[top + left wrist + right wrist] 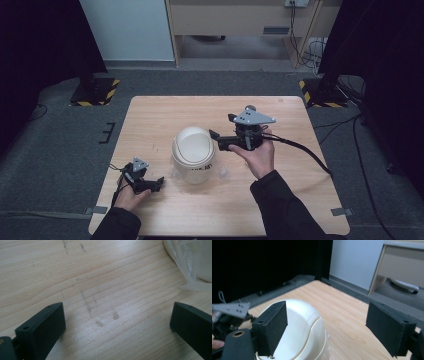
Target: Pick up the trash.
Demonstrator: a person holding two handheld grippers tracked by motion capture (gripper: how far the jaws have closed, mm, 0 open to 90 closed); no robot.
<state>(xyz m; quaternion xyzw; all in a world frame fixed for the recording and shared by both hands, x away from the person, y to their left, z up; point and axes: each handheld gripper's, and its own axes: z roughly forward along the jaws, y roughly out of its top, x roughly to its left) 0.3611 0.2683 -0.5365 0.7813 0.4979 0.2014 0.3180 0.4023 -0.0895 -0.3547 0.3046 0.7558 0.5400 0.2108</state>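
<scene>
Both grippers spread wide, nothing pinched, white domed bin sitting between them on the table.

The right gripper [216, 137] is hovering at the bin's [194, 152] upper right side, jaws gaping wide; in the right gripper view its fingers [270, 326] are framing the white dome, one finger in front of it, the other well clear over bare wood, and I cannot tell if any pad is touching. The left gripper [159, 181] is sitting low on the table [150, 120], fingers [41, 331] spread far apart with bare wood between them; the bin's clear plastic liner [183, 267] is lying beyond the far finger, apart from it.
</scene>
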